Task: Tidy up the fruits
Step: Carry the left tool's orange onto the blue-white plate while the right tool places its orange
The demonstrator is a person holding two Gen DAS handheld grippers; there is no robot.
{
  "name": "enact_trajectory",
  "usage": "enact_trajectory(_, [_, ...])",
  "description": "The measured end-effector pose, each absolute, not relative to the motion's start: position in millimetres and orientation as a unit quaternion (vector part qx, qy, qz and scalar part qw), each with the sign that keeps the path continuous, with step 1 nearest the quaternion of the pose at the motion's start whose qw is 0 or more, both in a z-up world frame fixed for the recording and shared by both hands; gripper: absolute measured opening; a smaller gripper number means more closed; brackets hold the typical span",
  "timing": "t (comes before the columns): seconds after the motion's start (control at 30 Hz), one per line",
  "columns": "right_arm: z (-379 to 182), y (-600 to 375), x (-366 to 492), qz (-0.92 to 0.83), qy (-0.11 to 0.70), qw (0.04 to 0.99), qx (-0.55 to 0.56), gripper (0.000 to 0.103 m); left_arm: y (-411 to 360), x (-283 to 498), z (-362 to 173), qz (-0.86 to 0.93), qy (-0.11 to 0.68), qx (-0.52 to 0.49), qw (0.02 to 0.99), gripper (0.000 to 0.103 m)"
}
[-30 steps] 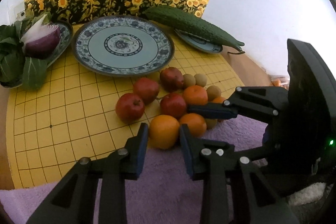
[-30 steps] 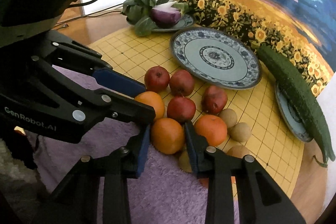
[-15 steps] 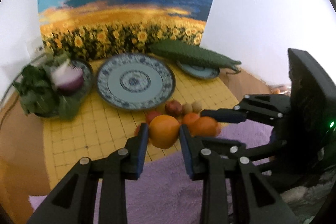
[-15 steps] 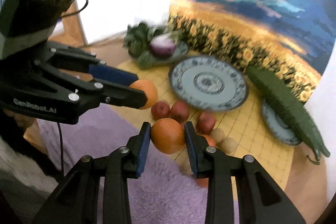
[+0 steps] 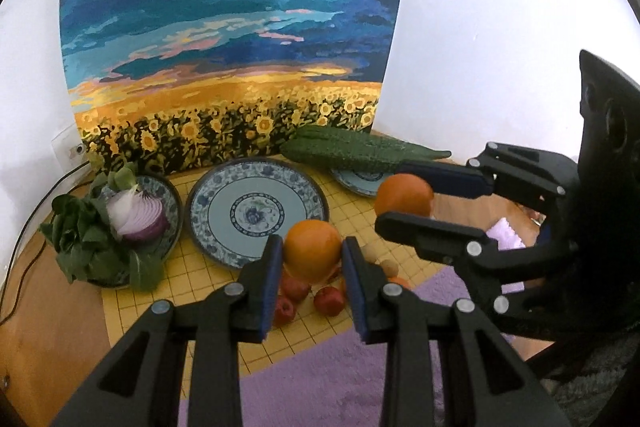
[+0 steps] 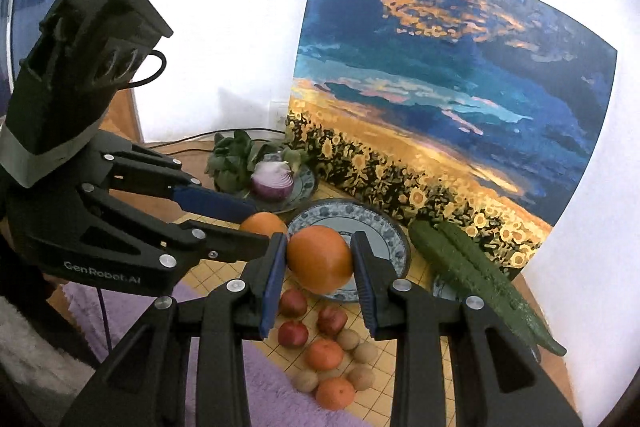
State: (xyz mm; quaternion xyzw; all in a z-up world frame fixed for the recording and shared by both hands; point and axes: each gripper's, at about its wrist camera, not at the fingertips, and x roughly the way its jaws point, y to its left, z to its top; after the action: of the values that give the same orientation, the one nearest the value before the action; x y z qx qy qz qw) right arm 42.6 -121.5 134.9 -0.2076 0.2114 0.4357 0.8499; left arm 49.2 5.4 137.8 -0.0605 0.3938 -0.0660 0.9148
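My left gripper [image 5: 311, 253] is shut on an orange [image 5: 313, 250], held in the air above the yellow grid mat [image 5: 132, 301]. My right gripper [image 6: 319, 259] is shut on a second orange [image 6: 320, 258], also lifted; in the left wrist view that orange [image 5: 404, 195] shows at the right between the right gripper's fingers. The left gripper's orange [image 6: 262, 223] appears left of it in the right wrist view. An empty blue patterned plate [image 5: 256, 213] lies behind. Red apples [image 6: 293, 333], small oranges [image 6: 325, 354] and brown kiwis [image 6: 362, 353] stay on the mat below.
A halved red onion [image 5: 136, 213] and leafy greens [image 5: 86, 239] fill a plate at the left. Two long green gourds [image 6: 480, 275] rest on a small plate at the right. A sunflower painting [image 5: 224, 55] leans on the white wall. Purple cloth [image 5: 320, 379] covers the near side.
Both grippers have risen from the fruit pile, each carrying its orange up off the mat. The views now look further over the mat to the wall and painting.
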Motion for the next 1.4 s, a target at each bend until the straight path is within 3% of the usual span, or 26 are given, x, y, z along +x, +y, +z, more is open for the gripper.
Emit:
enact_trajectory(0.9, [42, -76, 161, 0.424, 0.35, 0.809, -0.207, 0.034, 53, 138, 38, -0.086, 0.489, -0.153, 0.854, 0.031])
enact_trajectory(1.3, [30, -74, 178, 0.435, 0.368, 0.801, -0.182, 0.034, 65, 149, 28, -0.078, 0.486, -0.198, 0.848, 0.032])
enact_trajectory(1.37, [30, -74, 178, 0.434, 0.372, 0.8, -0.181, 0.034, 65, 149, 28, -0.075, 0.487, -0.195, 0.848, 0.033])
enact_trajectory(1.4, [29, -74, 178, 0.432, 0.377, 0.798, -0.182, 0.034, 65, 149, 28, -0.065, 0.489, -0.19, 0.849, 0.039])
